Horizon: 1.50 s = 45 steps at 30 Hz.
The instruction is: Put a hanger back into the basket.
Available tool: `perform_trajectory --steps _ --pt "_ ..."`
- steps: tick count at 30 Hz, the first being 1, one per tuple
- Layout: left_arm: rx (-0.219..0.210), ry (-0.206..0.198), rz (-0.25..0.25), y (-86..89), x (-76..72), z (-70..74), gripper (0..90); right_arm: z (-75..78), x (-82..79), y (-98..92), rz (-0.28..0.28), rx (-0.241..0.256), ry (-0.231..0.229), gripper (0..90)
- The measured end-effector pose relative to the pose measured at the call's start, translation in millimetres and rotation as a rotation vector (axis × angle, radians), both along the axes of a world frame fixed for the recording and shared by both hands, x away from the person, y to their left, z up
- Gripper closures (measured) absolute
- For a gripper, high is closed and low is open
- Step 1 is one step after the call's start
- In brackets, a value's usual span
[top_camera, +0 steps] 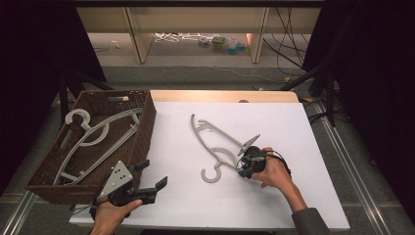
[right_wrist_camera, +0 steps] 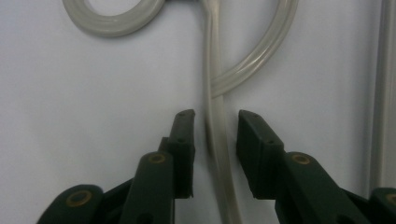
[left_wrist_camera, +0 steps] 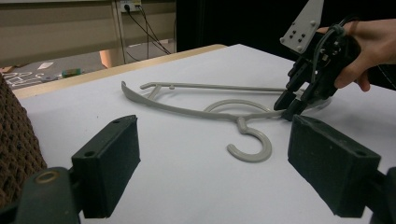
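Note:
A grey plastic hanger (top_camera: 215, 142) lies flat in the middle of the white table (top_camera: 274, 122), its hook toward the near side. My right gripper (top_camera: 241, 169) is down on the table at the hanger's right arm. In the right gripper view its jaws (right_wrist_camera: 212, 116) straddle that arm (right_wrist_camera: 215, 84), open, with a narrow gap on each side. My left gripper (top_camera: 155, 172) hovers near the front left edge, wide open and holding nothing. The left gripper view looks between its pads (left_wrist_camera: 112, 163) toward the hanger (left_wrist_camera: 210, 111) and the right gripper (left_wrist_camera: 292, 105).
A brown wicker basket (top_camera: 147, 122) stands on the table's left side with more grey hangers (top_camera: 93, 137) lying in it. Beyond the table are wooden shelving legs, cables and small items on the floor. Dark curtains flank both sides.

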<state>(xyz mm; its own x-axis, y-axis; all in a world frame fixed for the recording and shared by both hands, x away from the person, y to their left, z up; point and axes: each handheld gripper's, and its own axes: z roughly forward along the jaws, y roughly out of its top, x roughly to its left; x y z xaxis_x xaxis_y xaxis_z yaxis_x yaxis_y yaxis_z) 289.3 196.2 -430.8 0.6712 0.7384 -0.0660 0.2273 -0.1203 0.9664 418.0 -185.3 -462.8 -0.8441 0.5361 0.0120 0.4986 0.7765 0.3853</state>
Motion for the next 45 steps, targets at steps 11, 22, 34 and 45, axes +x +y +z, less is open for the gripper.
perform_trajectory --steps 11,22,34,45 --pt "-0.008 0.006 -0.010 -2.6 -0.9 -0.4 17.2 2.2 0.5 7.9 0.054 -0.066 -0.006 77.3" --pt "0.064 -0.031 -0.005 -6.3 -1.8 0.6 19.2 3.2 -5.0 10.6 0.161 -0.093 -0.060 82.1" --pt "0.201 -0.132 -0.085 -42.1 0.7 2.7 22.7 21.5 -27.5 6.4 0.248 -0.095 -0.177 82.2" --pt "0.353 -0.059 -0.115 -79.4 39.3 -11.6 26.9 32.4 -49.4 16.6 0.320 -0.091 -0.231 82.3"
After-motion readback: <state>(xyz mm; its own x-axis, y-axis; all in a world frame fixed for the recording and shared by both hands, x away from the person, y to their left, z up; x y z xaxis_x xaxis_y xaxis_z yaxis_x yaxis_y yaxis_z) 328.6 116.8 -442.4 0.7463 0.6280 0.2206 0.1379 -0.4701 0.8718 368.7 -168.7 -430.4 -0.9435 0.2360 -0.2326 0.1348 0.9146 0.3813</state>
